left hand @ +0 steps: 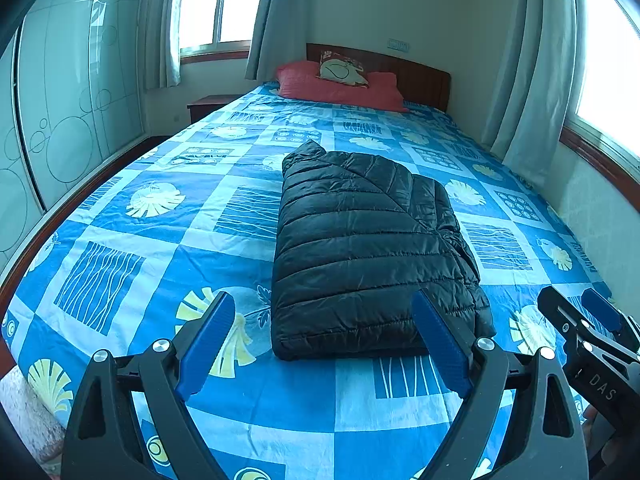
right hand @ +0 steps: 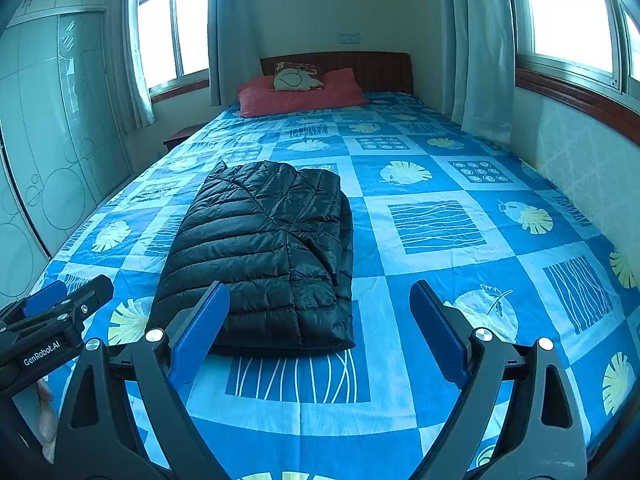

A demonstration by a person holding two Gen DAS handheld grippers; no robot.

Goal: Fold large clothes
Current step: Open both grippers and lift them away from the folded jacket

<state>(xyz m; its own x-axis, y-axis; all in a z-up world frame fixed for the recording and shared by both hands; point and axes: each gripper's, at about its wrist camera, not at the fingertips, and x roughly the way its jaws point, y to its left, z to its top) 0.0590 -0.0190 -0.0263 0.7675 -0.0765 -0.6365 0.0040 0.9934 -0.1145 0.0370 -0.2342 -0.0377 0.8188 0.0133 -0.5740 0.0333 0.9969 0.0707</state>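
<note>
A black quilted puffer jacket (left hand: 360,248) lies folded into a compact rectangle in the middle of the bed (left hand: 132,240); it also shows in the right wrist view (right hand: 264,256). My left gripper (left hand: 324,308) is open and empty, held just short of the jacket's near edge. My right gripper (right hand: 320,300) is open and empty, near the jacket's near right corner. The right gripper shows at the right edge of the left wrist view (left hand: 576,312), and the left gripper at the left edge of the right wrist view (right hand: 64,296).
The bed has a blue patterned sheet (right hand: 440,224), with a red pillow (left hand: 340,88) and a small cushion (left hand: 344,70) at the wooden headboard (right hand: 380,68). A wardrobe (left hand: 68,120) stands left, a wall and window sill (right hand: 580,152) right, a nightstand (left hand: 208,104) at the far left.
</note>
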